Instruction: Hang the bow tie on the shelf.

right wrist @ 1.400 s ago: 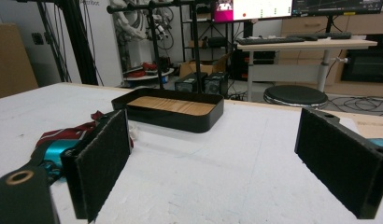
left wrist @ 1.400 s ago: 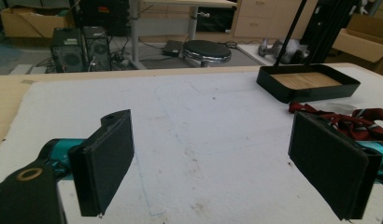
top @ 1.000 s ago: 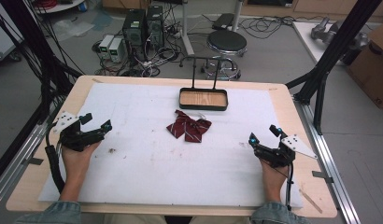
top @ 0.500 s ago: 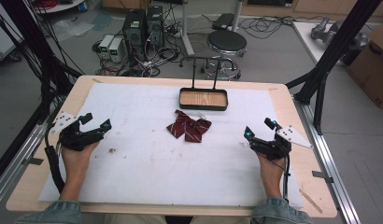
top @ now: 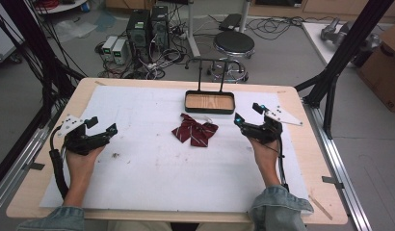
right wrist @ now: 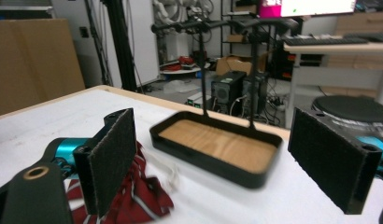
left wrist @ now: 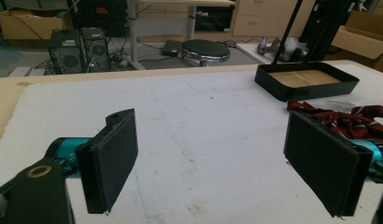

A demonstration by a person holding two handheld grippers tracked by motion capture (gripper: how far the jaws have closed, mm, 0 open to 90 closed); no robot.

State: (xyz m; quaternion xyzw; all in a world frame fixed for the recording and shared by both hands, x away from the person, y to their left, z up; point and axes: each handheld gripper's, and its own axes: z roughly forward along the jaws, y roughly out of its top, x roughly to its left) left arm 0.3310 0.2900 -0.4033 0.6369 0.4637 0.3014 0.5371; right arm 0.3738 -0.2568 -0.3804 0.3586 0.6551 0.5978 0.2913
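While both jaw pairs stand spread and empty, right gripper [top: 249, 112] nears bow tie [top: 194, 133]; left gripper [top: 102, 126] idles far left; next, probably pinch the tie for tray [top: 209, 109].

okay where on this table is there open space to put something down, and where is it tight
The white mat is bare along the near edge between the two forearms, and from the left gripper across to the bow tie. It is crowded mid-table toward the far edge: the bow tie lies just in front of the black tray, with the right gripper close beside both.

High view looks down; gripper views skim low, sharing the tray [top: 209, 102].
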